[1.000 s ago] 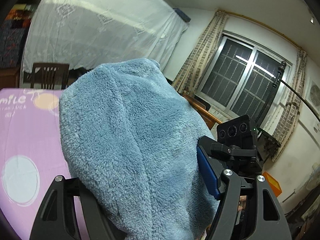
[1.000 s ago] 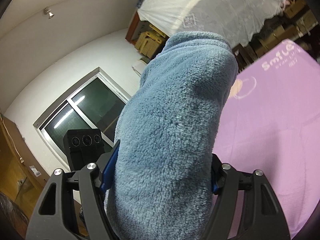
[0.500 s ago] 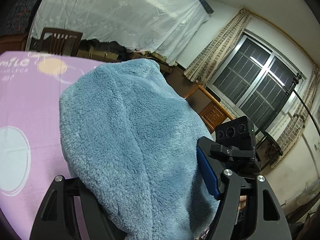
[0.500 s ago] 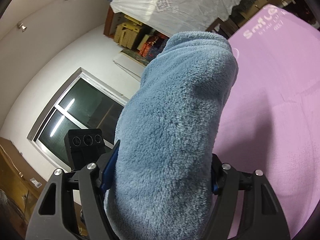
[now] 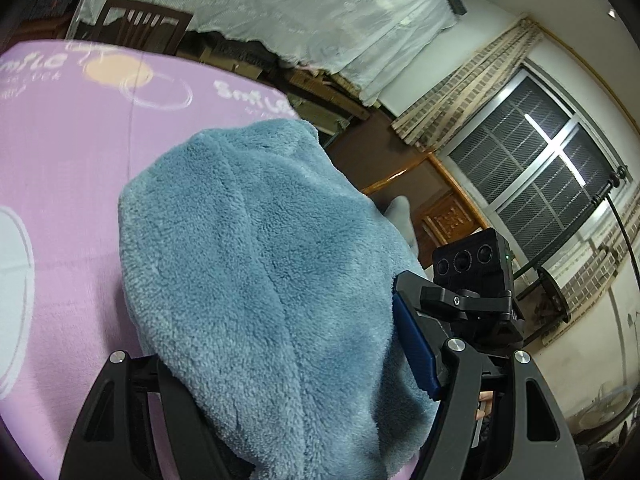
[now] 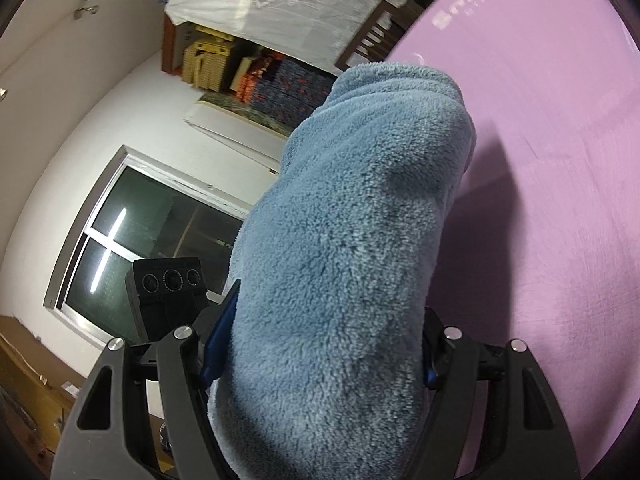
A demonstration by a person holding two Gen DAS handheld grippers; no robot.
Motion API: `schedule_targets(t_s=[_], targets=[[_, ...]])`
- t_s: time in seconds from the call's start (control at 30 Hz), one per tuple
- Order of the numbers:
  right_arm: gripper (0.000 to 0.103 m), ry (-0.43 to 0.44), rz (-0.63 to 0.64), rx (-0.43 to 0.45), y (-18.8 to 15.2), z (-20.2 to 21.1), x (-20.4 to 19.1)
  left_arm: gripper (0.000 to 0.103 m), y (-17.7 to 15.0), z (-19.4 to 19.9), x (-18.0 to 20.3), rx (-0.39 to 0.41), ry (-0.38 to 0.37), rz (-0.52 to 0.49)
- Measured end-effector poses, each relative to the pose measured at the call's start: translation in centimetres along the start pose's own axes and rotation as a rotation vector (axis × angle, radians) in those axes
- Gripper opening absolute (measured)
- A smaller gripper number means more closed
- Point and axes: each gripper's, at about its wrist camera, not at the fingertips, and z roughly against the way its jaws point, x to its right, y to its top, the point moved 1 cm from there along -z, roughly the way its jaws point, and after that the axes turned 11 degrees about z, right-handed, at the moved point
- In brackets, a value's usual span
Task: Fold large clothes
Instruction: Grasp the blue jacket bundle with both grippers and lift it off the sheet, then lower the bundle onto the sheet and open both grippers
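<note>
Bunching thickly between your left gripper (image 5: pixel 280 360) and its twin, the blue fleece garment (image 5: pixel 260 280) fills the middle of both views. You have the left gripper clamped on a fat wad of it: the pile swells up and over the black arms, hiding the left-hand finger entirely, while the blue pad (image 5: pixel 414 346) on the right-hand finger presses against the fabric's edge. Your right gripper (image 6: pixel 320 344) grasps the same garment (image 6: pixel 352 248), whose mass is squeezed between both blue-padded fingers and rises away from the camera in a rounded hump. The cloth is a soft, plush, dusty blue with a short curly nap; a stitched seam line runs along its length in the left wrist view, and at the far end in the right wrist view you can see several stacked folded edges. The garment hangs lifted above the purple bedsheet (image 5: pixel 72 152), which carries pale circles and white lettering; whether any part touches the sheet cannot be told. Farther off you have a white mosquito net (image 5: pixel 280 12), a wooden chair (image 5: pixel 144 24) at the bed's far edge, and a dark window (image 5: pixel 540 160) with patterned curtains to the right.
</note>
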Motion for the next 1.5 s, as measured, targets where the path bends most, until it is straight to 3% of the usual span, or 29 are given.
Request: schedule_targets(t_s=[0.27,0.5,0.6,0.63,0.8,0.9,1.07,1.27,1.5], targets=[[0.069,-0.051,-0.057,-0.065,-1.4,-1.5,3.8,0.074,-0.6,-2.7,-3.0,-0.086,0.045,0.046],[0.070,-0.103,-0.026,-0.069,-1.5,-1.6,3.0,0.077,-0.4,-3.0,-3.6,-0.106,0.057,0.066],[0.083,-0.170,-0.005,-0.069,-1.5,-1.2,2.1,0.078,-0.5,-2.6,-3.5,-0.101,0.079,0.055],[0.089,-0.205,0.004,-0.059,-1.4,-0.8,1.7,0.078,-0.6,-2.0,-3.2,-0.091,0.083,0.044],[0.089,-0.300,0.026,0.013,-1.1,2.1,-0.2,0.084,-1.1,1.6,-1.9,-0.017,0.111,0.016],[0.089,-0.366,0.080,0.064,-1.3,3.9,-2.8,0.084,-1.8,4.0,-0.4,0.036,0.150,0.001],[0.089,-0.429,0.213,0.120,-2.6,5.9,-9.5,0.086,-4.1,6.9,4.0,0.120,0.221,-0.109],[0.093,-0.480,0.389,0.193,-5.4,8.3,-17.2,0.099,-8.3,10.5,10.4,0.291,0.349,-0.249],[0.098,-0.610,0.525,0.241,-9.8,9.1,-22.4,0.099,-12.6,13.0,13.1,0.398,0.425,-0.267]])
